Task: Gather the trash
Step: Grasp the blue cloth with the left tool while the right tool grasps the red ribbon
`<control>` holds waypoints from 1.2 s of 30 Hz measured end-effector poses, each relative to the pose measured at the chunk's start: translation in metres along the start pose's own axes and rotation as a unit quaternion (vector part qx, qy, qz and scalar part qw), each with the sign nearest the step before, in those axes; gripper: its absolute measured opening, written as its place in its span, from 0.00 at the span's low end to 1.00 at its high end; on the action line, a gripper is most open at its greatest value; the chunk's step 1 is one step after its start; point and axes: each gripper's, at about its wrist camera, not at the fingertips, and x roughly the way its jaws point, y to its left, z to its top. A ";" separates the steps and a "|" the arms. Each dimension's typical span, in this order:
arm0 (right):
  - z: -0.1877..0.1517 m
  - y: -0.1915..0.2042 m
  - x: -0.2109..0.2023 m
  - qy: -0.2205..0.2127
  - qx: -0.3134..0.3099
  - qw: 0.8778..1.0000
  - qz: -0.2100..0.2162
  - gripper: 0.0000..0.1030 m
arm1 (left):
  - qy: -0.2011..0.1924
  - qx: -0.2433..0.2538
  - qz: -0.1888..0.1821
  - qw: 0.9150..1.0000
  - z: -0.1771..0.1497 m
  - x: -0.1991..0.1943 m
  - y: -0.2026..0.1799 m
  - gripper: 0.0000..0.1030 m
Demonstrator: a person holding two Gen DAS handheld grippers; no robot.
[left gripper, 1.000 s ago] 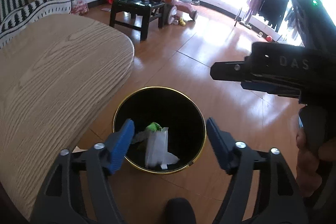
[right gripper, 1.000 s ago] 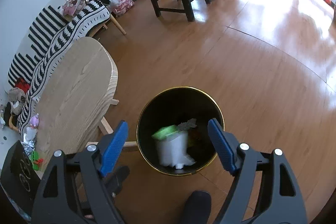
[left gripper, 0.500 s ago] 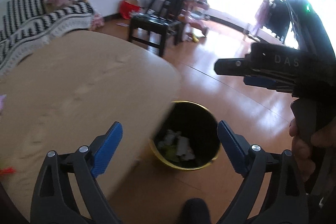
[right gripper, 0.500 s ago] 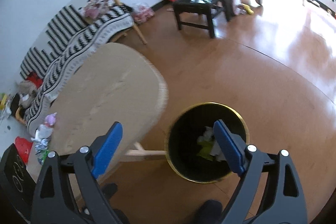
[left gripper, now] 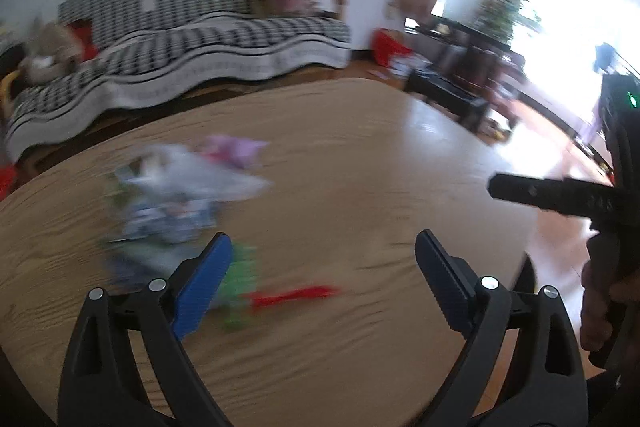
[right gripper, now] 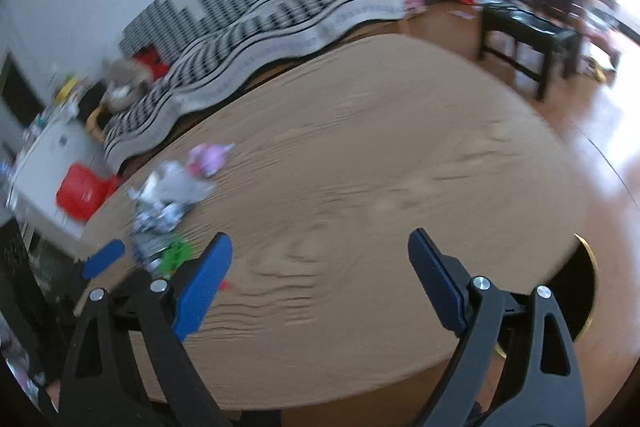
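Trash [left gripper: 176,203]: lay in a blurred heap of clear, white, purple and green wrappers on the left part of the wooden table [left gripper: 360,163], with a red scrap [left gripper: 296,294] just beside it.
Left gripper [left gripper: 324,281]: hung over the table, jaws wide apart after just opening, nothing between them; its left finger overlapped the heap's near edge in view.
Right gripper [right gripper: 320,281]: also spread wide after just opening, empty, over bare tabletop.
Bin [right gripper: 586,291]: black with a gold rim, on the floor at the table's right edge.
Sofa [left gripper: 180,59]: striped cover, behind the table.

left tongs [left gripper: 322,269]: wide apart, empty | trash pile [left gripper: 180,203]: blurred, on wooden table [left gripper: 360,167]
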 end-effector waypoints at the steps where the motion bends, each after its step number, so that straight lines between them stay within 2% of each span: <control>1: -0.001 0.013 0.007 0.004 -0.007 1.000 0.007 0.84 | -0.002 -0.006 0.011 1.000 -0.001 -0.004 0.014 0.88; 6: -0.006 0.072 0.050 0.036 -0.041 0.998 0.042 0.84 | 0.002 -0.036 0.062 0.997 -0.014 -0.017 0.085 0.88; 12: -0.022 0.125 0.089 0.083 -0.092 0.989 0.078 0.82 | 0.035 -0.054 0.087 0.994 -0.036 -0.013 0.142 0.88; 15: -0.036 0.149 0.107 0.116 -0.154 0.979 0.074 0.79 | 0.049 -0.056 0.085 0.994 -0.045 -0.007 0.153 0.87; 18: -0.052 0.161 0.114 0.122 -0.215 0.968 0.048 0.78 | 0.052 -0.060 0.077 0.994 -0.048 -0.003 0.156 0.87; 23: -0.066 0.163 0.131 0.134 -0.266 0.954 0.028 0.77 | 0.065 -0.098 0.023 0.993 -0.045 0.016 0.151 0.87; 25: -0.070 0.165 0.136 0.131 -0.288 0.948 0.023 0.76 | 0.065 -0.107 0.017 0.992 -0.043 0.023 0.149 0.88; 27: -0.073 0.165 0.142 0.134 -0.300 0.944 0.018 0.70 | 0.077 -0.112 0.016 0.991 -0.043 0.035 0.147 0.88; 32: -0.077 0.166 0.157 0.124 -0.316 0.941 0.008 0.66 | 0.102 -0.138 0.024 0.985 -0.044 0.059 0.148 0.88; 34: -0.077 0.167 0.159 0.118 -0.315 0.941 0.011 0.54 | 0.094 -0.146 0.035 0.984 -0.040 0.066 0.150 0.88; 35: -0.077 0.168 0.159 0.116 -0.317 0.941 0.013 0.43 | 0.093 -0.145 0.039 0.984 -0.040 0.067 0.149 0.88; 36: -0.075 0.170 0.160 0.117 -0.317 0.941 0.016 0.38 | 0.090 -0.140 0.044 0.985 -0.039 0.069 0.148 0.88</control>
